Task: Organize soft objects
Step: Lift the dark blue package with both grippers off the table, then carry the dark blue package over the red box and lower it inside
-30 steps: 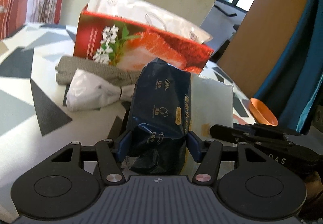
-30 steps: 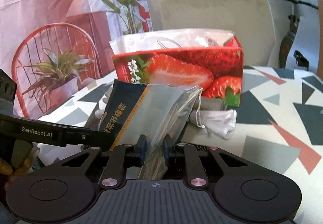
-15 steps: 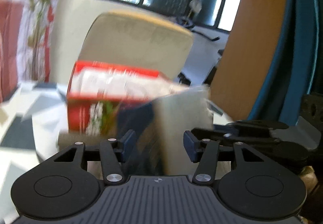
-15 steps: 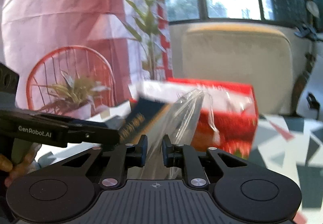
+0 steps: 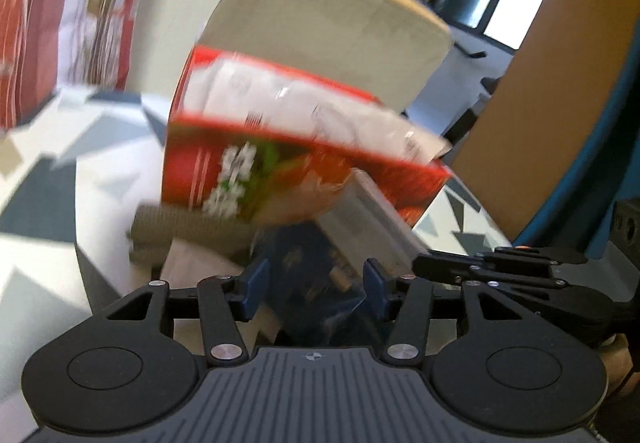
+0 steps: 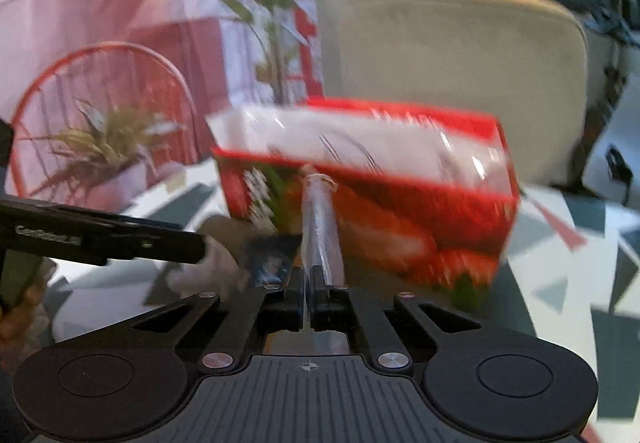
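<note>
The dark blue soft pack (image 5: 308, 275) sits low in the centre of the left wrist view, between the blue pads of the left hand-held gripper (image 5: 314, 283), which is clamped on its sides at a middling width. In the right wrist view the same pack shows as a blurred blue patch left of centre, and its clear plastic flap (image 6: 320, 227) runs up from the right hand-held gripper (image 6: 307, 299), whose jaws are pressed together on that thin film. So the pack hangs between two grips, in front of the red strawberry box (image 5: 280, 179) that fills mid-frame and already holds a white plastic-wrapped bundle (image 5: 304, 103).

To do the step well, I judge both hands should travel together, so the film is not torn. Bring the pack over the box's open top, clear of the near wall, before either grip lets go. The grey cloth (image 5: 188, 231) and white pouch (image 5: 200, 263) lie on the counter (image 5: 48, 203) at lower left, against the box.
</note>
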Demonstrator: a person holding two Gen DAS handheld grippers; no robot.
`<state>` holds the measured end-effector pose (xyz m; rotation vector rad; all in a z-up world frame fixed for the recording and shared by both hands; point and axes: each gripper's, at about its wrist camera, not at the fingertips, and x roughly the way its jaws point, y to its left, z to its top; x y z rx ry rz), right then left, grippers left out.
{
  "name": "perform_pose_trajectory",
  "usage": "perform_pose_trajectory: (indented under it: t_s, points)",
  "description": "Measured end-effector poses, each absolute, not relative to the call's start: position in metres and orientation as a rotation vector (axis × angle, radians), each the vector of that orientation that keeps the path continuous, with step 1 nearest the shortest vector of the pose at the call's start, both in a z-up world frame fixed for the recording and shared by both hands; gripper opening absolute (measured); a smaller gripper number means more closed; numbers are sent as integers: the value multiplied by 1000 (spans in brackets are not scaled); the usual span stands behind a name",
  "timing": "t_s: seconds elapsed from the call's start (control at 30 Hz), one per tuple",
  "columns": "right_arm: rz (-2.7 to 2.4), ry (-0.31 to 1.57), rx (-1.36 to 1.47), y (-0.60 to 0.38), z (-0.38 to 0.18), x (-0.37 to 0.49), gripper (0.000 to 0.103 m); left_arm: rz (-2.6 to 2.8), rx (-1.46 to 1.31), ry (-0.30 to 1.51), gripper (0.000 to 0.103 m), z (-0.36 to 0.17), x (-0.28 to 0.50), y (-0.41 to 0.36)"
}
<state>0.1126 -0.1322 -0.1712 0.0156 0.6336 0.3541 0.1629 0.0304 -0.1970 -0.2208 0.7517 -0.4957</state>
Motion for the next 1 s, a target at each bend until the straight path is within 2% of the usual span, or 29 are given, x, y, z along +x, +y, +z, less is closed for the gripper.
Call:
perform_pose_trajectory:
  t_s: [0.13, 0.23, 0.3, 0.37, 0.53, 0.63, 0.7, 0.77, 0.8, 0.83, 0.9, 0.93, 0.97, 1.0]
  points:
    - [309, 673, 41, -145, -193, 113, 3, -507, -266, 800, 58, -211, 176, 30]
    - [262, 679, 56, -153, -201, 113, 12, -524, -285, 833, 62, -220, 180, 24]
    - [250, 671, 95, -162, -204, 110, 13, -536, -283, 846, 62, -224, 180, 20]
    - [246, 677, 128, -170, -207, 110, 18, -530, -268, 853, 63, -226, 177, 19]
    - [236, 718, 208, -184, -219, 116, 42, -514, -255, 875, 63, -234, 176, 18]
    - [233, 742, 295, -193, -231, 116, 49, -506, -267, 893, 63, -241, 177, 21]
    - [228, 762, 329, -197, -239, 117, 50, -504, -280, 898, 63, -244, 178, 24]
    - [236, 775, 349, -198, -245, 119, 46, -503, -275, 897, 63, -245, 178, 23]
    - [247, 783, 359, -198, -248, 120, 35, -506, -278, 900, 63, -244, 179, 22]
    - [257, 789, 363, -196, -248, 120, 19, -509, -284, 902, 62, -243, 179, 22]
    - [276, 795, 355, -192, -244, 121, 10, -530, -302, 898, 54, -241, 178, 22]
    - [283, 788, 333, -188, -239, 120, 4, -538, -298, 894, 54, -238, 178, 21]
    - [298, 778, 310, -185, -234, 119, 2, -545, -293, 887, 50, -235, 177, 21]
    - [314, 765, 288, -181, -227, 118, 2, -559, -290, 879, 42, -232, 176, 20]
